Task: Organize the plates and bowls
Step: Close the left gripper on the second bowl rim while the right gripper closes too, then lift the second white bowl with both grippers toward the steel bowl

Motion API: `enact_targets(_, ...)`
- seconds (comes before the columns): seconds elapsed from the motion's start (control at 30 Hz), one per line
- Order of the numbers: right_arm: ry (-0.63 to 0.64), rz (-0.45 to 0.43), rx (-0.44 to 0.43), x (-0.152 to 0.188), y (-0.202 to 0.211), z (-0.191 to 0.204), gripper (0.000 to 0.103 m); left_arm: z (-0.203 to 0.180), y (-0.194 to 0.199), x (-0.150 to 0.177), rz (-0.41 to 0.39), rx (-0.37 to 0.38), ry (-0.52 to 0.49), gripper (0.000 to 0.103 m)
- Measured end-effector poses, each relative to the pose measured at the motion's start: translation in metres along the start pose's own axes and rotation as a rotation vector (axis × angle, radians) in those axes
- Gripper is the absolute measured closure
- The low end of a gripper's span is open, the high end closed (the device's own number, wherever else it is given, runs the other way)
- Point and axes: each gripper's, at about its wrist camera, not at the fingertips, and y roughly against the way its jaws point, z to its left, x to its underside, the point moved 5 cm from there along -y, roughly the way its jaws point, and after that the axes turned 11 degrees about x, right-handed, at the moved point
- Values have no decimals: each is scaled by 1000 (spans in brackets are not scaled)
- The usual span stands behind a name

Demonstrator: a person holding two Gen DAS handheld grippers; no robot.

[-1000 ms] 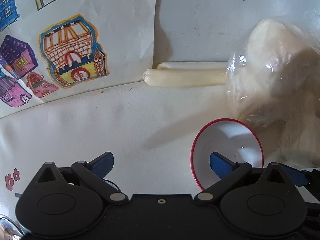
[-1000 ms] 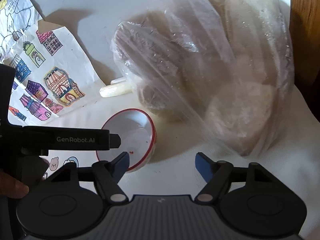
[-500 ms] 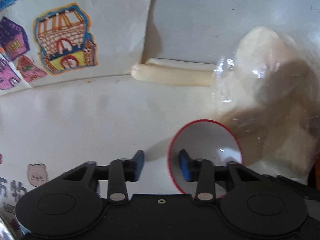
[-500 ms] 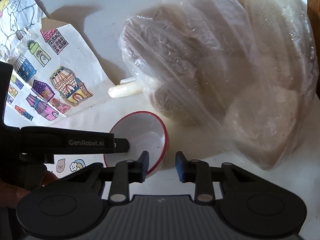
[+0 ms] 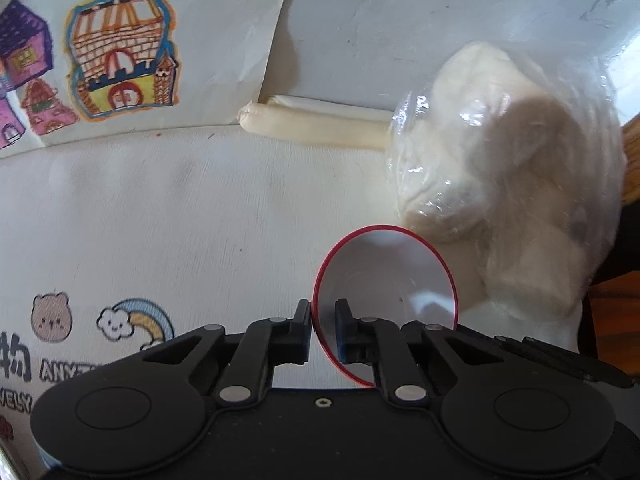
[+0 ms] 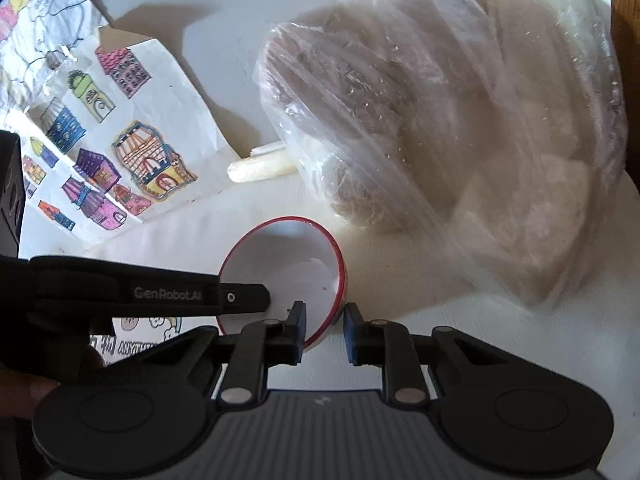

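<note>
Where the white table [image 5: 168,208] meets the wall, a sheet of paper with coloured drawings of houses [image 5: 120,60] leans up along the far edge. Largest of the things on the table is a clear plastic bag of pale, rounded bread-like pieces [image 6: 440,128], slumped toward the far right corner, where a strip of brown wood shows past the table's right edge. Printed on the table covering near the left side are a small bear face, a cloud with a rainbow [image 5: 134,320] and some dark lettering. A pale stick in a thin wrapper [image 5: 316,130] lies along the far edge, one end under the bag, the other just beside the bottom corner of the drawing sheet.

The white bowl with a red rim [image 5: 384,300] stands on the table just in front of the bag, near its lower edge, and looks empty. Both tools meet at it. The left tool [image 5: 323,322] has its jaws closing on the bowl's left rim, one pad outside the wall and one inside, nearly pinched. The right tool [image 6: 325,326] has its jaws closing too, astride the bowl's near-right rim; a little gap shows by the outer pad [image 6: 352,332].
</note>
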Motion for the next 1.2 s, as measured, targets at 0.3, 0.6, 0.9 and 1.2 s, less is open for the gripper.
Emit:
enact_targets(0.3,21,-33,-13,12,32,8,81,-5,36,19,-34,29,1,91)
enact_targets(0.6,58,-75,-18,23,75,29,81,-8,88,37,-77,68,-13,91)
enact_targets(0.9,93,-86,-36,37,101,60,80,8,124,49,-111,78,-2,91)
enact_targets(1.2,150,-69,-71,51,111,89,80,31,150,63,-137,73,34,91)
